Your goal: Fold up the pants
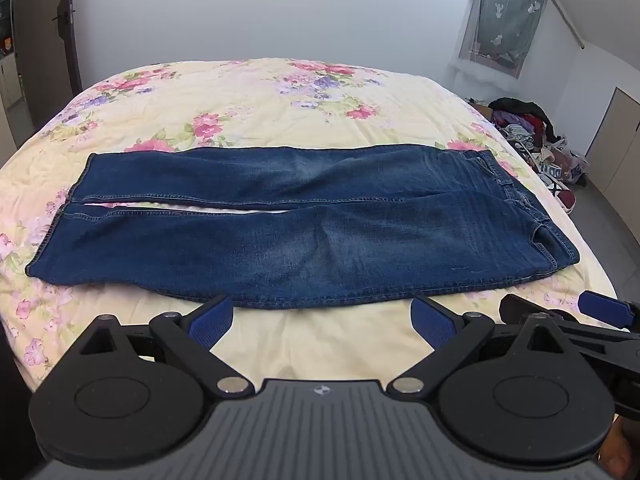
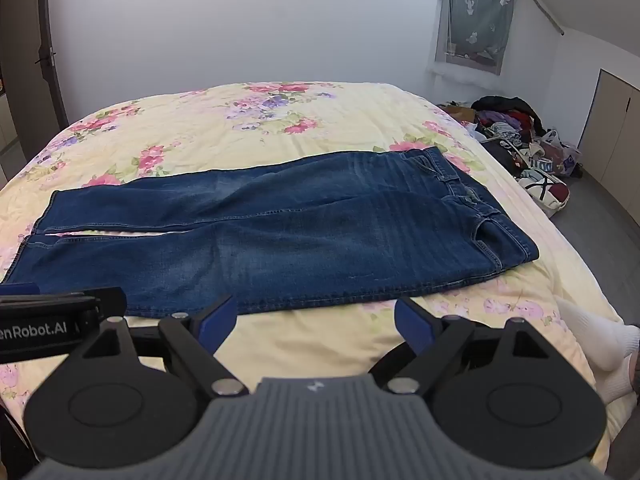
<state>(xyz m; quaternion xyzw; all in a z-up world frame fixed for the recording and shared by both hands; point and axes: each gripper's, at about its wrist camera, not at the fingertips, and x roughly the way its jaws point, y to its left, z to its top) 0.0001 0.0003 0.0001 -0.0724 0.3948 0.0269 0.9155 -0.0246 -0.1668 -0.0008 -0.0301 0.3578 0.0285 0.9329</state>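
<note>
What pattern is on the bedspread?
Pink and purple flowers on pale yellow bedspread, clearest in left wrist view.

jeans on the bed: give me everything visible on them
The jeans are dark blue denim, faded paler along the thighs, with visible seam stitching. They lie flat and unfolded on the floral bedspread, waistband to the right, hems to the left, legs side by side with a narrow gap between them. Only the bedspread touches them; the left gripper and right gripper are open, short of the near edge.
</note>
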